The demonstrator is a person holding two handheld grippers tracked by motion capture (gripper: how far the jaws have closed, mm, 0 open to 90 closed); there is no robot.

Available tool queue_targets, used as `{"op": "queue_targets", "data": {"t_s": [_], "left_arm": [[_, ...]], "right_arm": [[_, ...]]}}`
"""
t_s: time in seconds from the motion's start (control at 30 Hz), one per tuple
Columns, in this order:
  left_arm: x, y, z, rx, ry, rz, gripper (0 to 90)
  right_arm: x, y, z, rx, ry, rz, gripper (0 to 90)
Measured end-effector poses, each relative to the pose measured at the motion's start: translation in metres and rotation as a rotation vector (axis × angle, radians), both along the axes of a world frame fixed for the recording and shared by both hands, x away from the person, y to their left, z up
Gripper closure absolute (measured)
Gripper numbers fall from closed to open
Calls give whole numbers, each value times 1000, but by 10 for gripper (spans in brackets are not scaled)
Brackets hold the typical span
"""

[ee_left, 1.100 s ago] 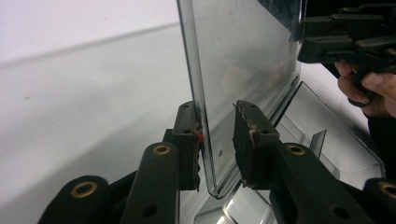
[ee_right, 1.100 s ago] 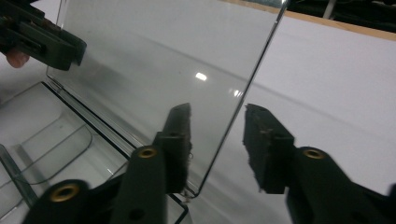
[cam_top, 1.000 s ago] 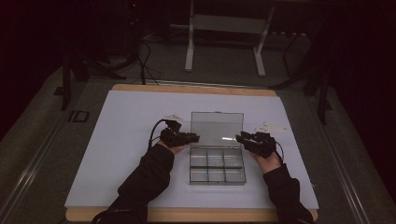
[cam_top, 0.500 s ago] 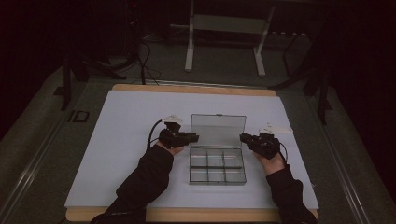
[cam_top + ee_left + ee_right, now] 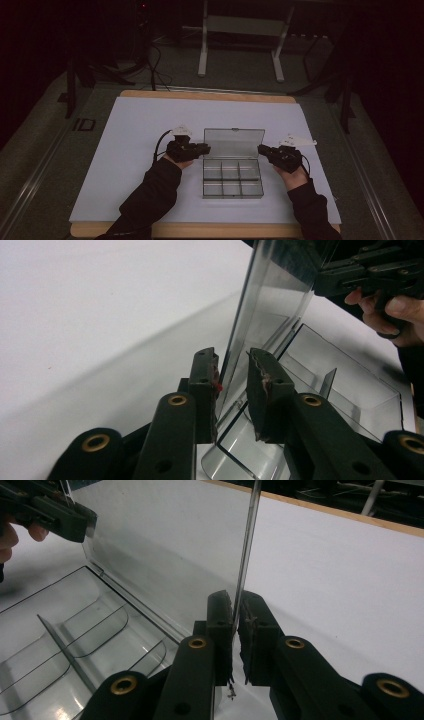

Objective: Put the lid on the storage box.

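Clear hinged plastic compartment box (image 5: 232,172): light, stiff, slick lid (image 5: 234,137); right gripper (image 5: 235,611) pinches its edge, left gripper (image 5: 232,371) straddles it, pads not pressing.

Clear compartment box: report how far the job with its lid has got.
Done: the lid of the clear compartment box stands upright, compartments exposed. In hand: the right gripper is pinched on the lid's edge; the left gripper straddles the other edge, a gap showing beside one pad. Left: moving the lid either way; which way isn't evident.
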State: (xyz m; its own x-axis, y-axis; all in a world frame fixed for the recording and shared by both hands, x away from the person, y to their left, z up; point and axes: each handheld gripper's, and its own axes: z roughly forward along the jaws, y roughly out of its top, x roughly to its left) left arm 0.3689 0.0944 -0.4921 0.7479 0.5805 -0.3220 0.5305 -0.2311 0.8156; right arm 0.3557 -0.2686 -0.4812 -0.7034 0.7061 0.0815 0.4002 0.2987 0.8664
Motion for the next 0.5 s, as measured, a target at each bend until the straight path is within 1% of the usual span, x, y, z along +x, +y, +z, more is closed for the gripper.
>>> {"op": "queue_targets", "data": {"t_s": [0.03,0.07,0.23,0.33,0.37,0.43,0.5], "left_arm": [[-1,0,0,0,1,-3,770],[-2,1,1,7,-7,-5,770],[-7,2,2,17,-21,-3,769],[-10,2,3,33,-36,-3,769],[-10,2,3,33,-36,-3,769],[-11,4,3,27,-19,5,768],[-12,6,3,28,-17,4,779]], "right_arm": [[-2,-1,0,0,-5,5,835],[-3,-1,1,-2,-6,5,836],[-6,-2,2,-10,-16,14,845],[-8,-3,2,-12,-22,21,847],[-9,-3,2,-12,-23,23,846],[-9,-3,2,-13,-27,25,846],[-10,-4,1,-12,-34,33,847]]}}
